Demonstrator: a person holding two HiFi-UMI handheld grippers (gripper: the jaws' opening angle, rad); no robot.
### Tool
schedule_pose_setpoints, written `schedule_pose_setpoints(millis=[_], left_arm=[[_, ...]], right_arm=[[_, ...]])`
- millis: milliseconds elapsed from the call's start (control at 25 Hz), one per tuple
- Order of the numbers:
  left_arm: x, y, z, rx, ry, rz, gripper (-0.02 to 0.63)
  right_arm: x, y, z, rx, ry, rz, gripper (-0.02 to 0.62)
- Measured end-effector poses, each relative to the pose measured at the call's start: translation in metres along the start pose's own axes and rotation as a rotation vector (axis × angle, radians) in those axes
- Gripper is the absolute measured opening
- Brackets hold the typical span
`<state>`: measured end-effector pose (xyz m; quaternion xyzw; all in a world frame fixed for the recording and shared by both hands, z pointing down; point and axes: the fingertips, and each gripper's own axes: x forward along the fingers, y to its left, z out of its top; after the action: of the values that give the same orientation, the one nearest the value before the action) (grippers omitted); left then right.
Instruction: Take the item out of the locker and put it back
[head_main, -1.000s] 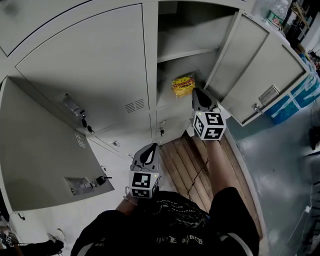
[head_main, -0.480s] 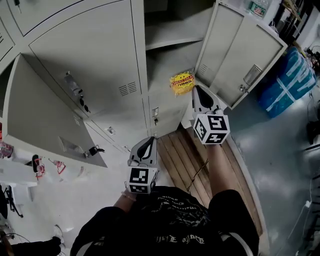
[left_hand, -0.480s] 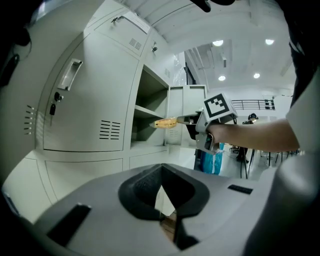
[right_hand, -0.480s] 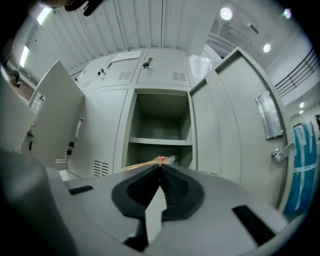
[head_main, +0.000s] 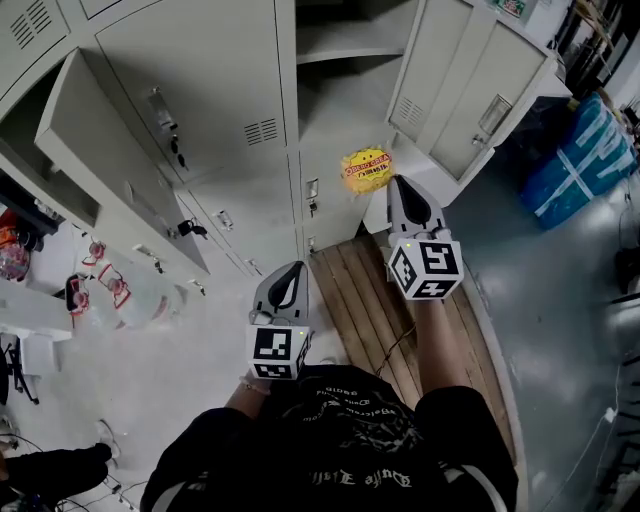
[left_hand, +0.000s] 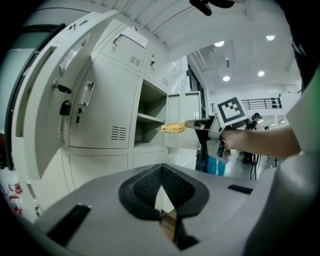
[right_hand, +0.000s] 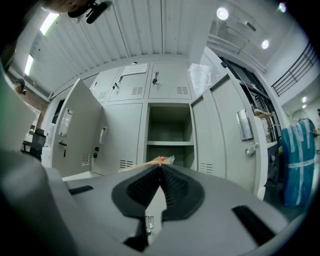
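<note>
1. Yellow pkt: out of the locker, held in the air in front of the open centre compartment. It touches no shelf or door.
2. R claw: clenched on the pkt. The pads pinch its near edge and the rest of the pkt sticks out past the tips. In the R gripper view the pkt edge shows just above the closed tips, with the open compartment straight ahead.
3. L claw: clenched, with nothing between the pads. It sits lower-left of the R claw in the head view, well apart from the pkt, and aims towards the lower locker doors.
4. Compartment door: swung open to the right. A 2nd door stands open at the left of the locker bank.
5. Wooden slat board: on the floor at the locker base, under the R forearm.
6. Blue wrapped bundle: on the floor right of the open door, well apart from both claws.
</note>
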<state>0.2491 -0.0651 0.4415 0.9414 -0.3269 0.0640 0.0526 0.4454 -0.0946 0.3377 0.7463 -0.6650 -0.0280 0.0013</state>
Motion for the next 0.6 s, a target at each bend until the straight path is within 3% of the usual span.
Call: schedule_pose_setpoints(millis=[600], left_arm=[[-0.079, -0.006, -0.026, -0.034, 0.012, 0.144, 0.006]], right_arm=[[-0.084, 0.070, -0.033, 0.050, 0.039, 0.116, 0.006]])
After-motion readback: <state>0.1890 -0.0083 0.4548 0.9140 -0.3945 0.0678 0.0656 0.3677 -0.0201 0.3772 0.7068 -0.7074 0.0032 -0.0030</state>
